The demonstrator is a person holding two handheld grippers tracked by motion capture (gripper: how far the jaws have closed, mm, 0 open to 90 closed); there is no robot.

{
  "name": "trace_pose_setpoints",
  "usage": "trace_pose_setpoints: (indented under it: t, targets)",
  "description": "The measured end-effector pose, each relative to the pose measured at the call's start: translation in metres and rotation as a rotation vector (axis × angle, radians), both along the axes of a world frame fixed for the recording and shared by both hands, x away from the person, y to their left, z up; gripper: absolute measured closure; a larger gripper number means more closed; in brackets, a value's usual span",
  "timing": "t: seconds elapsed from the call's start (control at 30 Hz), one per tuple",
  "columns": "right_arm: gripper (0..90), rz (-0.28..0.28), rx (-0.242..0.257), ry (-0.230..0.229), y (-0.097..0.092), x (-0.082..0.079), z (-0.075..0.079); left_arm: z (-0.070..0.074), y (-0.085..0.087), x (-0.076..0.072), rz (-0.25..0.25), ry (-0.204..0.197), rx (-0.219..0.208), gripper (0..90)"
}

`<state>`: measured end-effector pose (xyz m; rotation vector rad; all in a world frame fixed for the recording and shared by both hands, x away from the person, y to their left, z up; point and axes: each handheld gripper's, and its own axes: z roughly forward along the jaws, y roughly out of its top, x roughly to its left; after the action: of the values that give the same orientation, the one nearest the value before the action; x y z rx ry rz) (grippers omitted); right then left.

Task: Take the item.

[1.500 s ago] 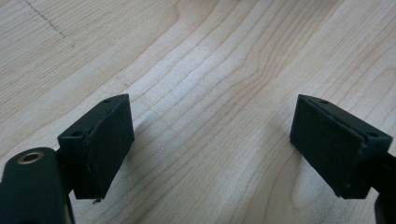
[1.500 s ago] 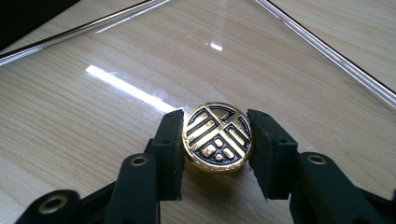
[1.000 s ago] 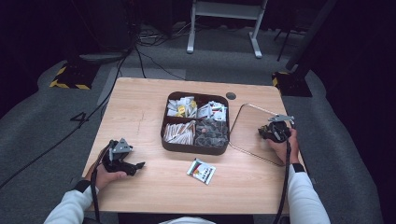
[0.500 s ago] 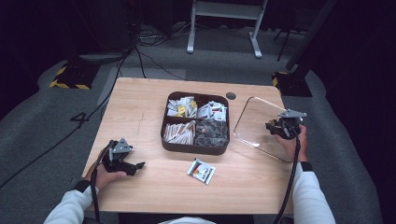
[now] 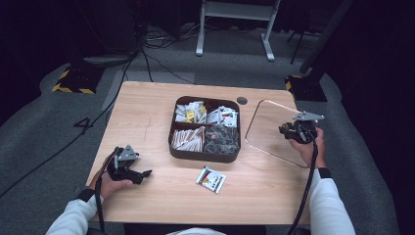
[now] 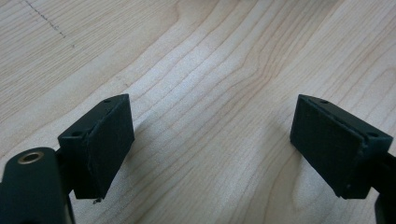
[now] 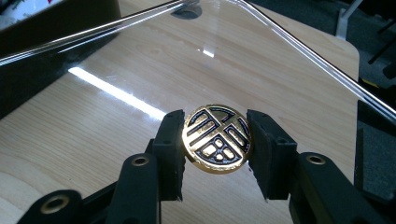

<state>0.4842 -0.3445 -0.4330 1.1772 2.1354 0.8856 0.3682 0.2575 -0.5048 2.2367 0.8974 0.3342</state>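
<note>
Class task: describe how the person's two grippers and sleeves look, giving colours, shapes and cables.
Both grippers, left gripper and right gripper, are black, each topped by a grey three-cornered plate and trailing a black cable. Their jaws carry flat black pads and brass-coloured rivets. The sleeves are white with dark cuffs.

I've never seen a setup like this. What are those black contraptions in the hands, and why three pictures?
A person sits at a pale wooden table holding a black two-jaw gripper in each hand. One camera looks down from above; the other two ride on the grippers. The left gripper rests open over bare wood. The right gripper pinches the round gold-and-black knob of a clear glass lid, tilted up. On the table: a dark compartmented box of sachets and a small white packet.
</note>
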Motion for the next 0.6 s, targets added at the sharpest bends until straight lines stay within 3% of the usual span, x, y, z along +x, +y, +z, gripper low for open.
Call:
trace_pose_setpoints:
  t: [0.6]
  targets:
    - [59.1, 0.043, 0.0, -0.026, 0.013, 0.0, 0.022, 0.0, 0.0, 0.0, 0.0, 0.0, 0.0, 13.8]
